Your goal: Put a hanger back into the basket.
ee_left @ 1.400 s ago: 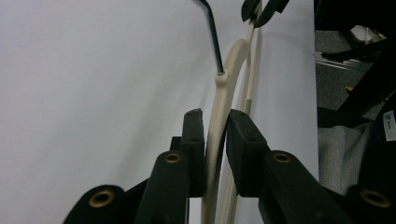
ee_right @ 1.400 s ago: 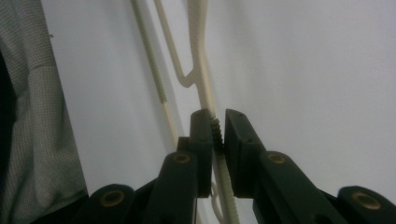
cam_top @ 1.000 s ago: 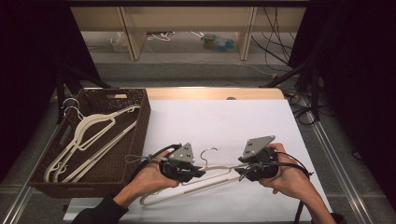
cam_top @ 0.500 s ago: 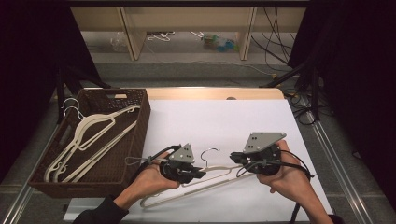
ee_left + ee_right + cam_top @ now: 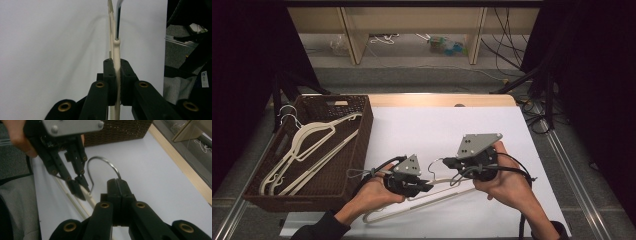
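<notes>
The right gripper [image 5: 447,162] has lifted off the cream hanger [image 5: 412,204] since a second ago and now hangs above its metal hook [image 5: 105,166], jaws pressed together on nothing. The left gripper [image 5: 117,75] stays clamped on the hanger's neck, the hook running straight ahead of it. Off to its left, the wicker basket [image 5: 357,150] holds more hangers [image 5: 307,147] on the white table [image 5: 412,125].
</notes>
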Demonstrator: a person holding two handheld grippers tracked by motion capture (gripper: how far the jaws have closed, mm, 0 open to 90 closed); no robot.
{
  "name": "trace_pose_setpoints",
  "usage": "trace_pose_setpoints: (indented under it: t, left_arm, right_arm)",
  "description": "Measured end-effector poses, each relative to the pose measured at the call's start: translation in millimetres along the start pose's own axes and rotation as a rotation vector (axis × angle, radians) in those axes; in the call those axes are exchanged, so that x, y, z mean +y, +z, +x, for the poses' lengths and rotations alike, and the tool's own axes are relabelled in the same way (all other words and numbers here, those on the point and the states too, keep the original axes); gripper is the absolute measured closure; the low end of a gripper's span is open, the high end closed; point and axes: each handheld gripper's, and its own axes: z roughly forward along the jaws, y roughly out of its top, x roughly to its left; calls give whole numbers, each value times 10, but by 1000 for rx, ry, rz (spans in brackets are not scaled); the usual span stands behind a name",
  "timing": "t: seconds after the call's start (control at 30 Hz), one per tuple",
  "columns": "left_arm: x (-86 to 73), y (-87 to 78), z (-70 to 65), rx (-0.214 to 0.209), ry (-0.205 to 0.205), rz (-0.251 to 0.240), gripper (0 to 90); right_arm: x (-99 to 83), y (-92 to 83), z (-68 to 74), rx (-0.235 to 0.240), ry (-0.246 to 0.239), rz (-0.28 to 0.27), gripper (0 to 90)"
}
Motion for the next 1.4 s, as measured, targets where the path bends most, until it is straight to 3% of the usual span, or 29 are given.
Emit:
trace_pose_setpoints:
  t: [0.2, 0.37, 0.43, 0.5, 0.67, 0.87, 1.03, 1.2, 1.4]
  left_arm:
    - [2, 7, -6, 0, 3, -4, 856]
    - [-3, 10, -8, 13, -13, -20, 856]
    - [-3, 12, -5, 9, -12, -19, 855]
    - [-1, -4, 10, 9, 14, 0, 856]
    - [-2, 0, 3, 5, 12, -4, 856]
    - [10, 30, -59, -8, 8, -14, 855]
    - [9, 33, -57, -8, 7, -16, 854]
    - [9, 33, -58, -5, 10, -16, 854]
    - [11, 28, -48, 0, 28, -7, 854]
  right_arm:
    - [132, 135, -7, 21, -15, 7, 900]
    - [205, 198, 20, 10, -60, 17, 900]
    - [209, 209, 6, 29, -68, 24, 900]
    - [210, 224, -13, 45, -98, 18, 900]
    - [202, 240, -52, 69, -127, 2, 900]
    - [233, 250, -130, 151, -124, -23, 900]
    - [254, 256, -109, 148, -134, -11, 900]
    - [253, 264, -127, 169, -114, -15, 900]
    - [265, 250, -162, 197, -88, -60, 900]
